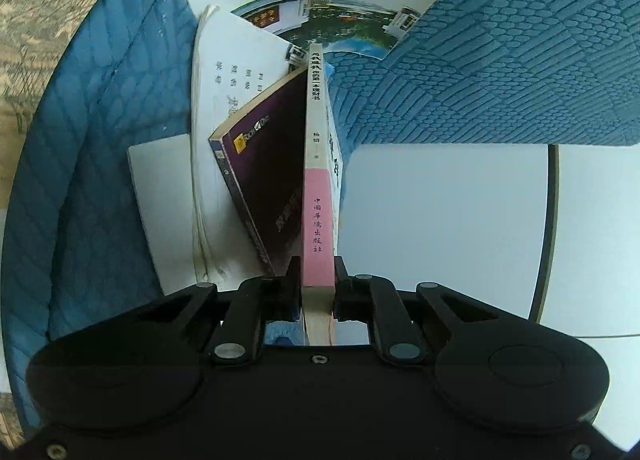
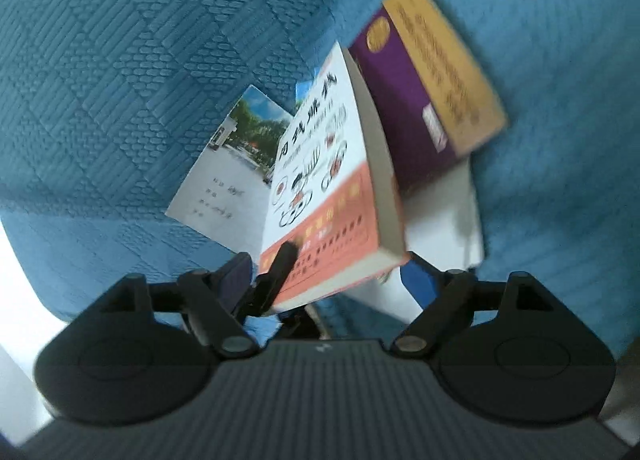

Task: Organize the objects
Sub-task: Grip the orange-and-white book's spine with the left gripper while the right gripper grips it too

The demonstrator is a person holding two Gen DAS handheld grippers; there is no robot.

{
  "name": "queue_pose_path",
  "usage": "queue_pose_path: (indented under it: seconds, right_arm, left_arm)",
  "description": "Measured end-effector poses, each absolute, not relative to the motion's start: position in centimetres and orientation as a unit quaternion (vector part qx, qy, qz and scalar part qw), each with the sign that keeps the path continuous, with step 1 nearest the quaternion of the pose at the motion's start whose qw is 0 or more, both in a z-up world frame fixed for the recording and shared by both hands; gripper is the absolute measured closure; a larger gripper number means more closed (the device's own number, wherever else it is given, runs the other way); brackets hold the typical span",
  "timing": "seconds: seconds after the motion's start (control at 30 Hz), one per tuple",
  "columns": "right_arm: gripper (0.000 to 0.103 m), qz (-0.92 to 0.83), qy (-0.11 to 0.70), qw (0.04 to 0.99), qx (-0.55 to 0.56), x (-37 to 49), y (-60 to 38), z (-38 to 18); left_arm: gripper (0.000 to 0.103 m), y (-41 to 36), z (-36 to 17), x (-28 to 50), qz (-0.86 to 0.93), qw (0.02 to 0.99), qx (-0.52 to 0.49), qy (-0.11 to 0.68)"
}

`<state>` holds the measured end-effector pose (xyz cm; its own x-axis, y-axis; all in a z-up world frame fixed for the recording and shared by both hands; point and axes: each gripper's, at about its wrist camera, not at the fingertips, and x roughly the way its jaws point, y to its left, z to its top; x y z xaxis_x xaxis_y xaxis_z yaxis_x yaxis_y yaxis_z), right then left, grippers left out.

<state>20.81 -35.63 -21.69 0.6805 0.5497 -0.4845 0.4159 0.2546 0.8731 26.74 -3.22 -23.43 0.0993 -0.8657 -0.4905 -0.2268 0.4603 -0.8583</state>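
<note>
1. Left gripper (image 1: pixel 317 280) is clamped tight on the spine end of the pink-and-white book (image 1: pixel 318 196), held on edge.
2. Purple book (image 1: pixel 268 180) leans against it.
3. Right gripper (image 2: pixel 340 272) gapes wide around that same book's corner, not pressing.

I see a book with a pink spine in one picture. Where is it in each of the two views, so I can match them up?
Left wrist view: the pink-spined book stands on edge at centre, its spine facing the camera, clamped by the left gripper.
Right wrist view: the same book sits at centre, tilted, showing its white and orange cover, between the open fingers of the right gripper.
Shared landmark: the purple book beside it.
</note>
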Motion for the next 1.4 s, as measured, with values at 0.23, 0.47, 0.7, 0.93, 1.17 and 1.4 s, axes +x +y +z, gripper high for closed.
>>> queue_pose_path:
  seconds: [0.23,0.47,0.7,0.93,1.17,1.4]
  right_arm:
    - [0.030,-0.008,0.365,0.665,0.651,21.3,-34.2,-23.0]
    - [0.060,-0.049,0.360,0.674,0.643,22.0,-34.1,-22.9]
    - [0.084,-0.020,0.334,0.698,0.633,22.1,-34.7,-21.1]
    - [0.086,-0.008,0.320,0.713,0.624,22.1,-35.4,-20.0]
    - [0.085,0.006,0.321,0.735,0.597,22.5,-35.2,-19.4]
    - [0.083,0.036,0.325,0.754,0.570,21.8,-35.5,-18.1]
  left_arm:
    - [0.091,-4.0,-24.0,26.7,-0.262,0.585,-0.452,0.621]
    - [0.091,-4.2,-23.7,26.8,-0.257,0.592,-0.445,0.621]
    - [0.083,-4.0,-23.5,27.4,-0.253,0.593,-0.457,0.613]
    - [0.077,-4.0,-24.0,28.1,-0.235,0.599,-0.466,0.608]
    - [0.086,-4.9,-22.6,28.7,-0.254,0.610,-0.455,0.597]
    - [0.088,-5.5,-20.9,28.0,-0.266,0.622,-0.438,0.592]
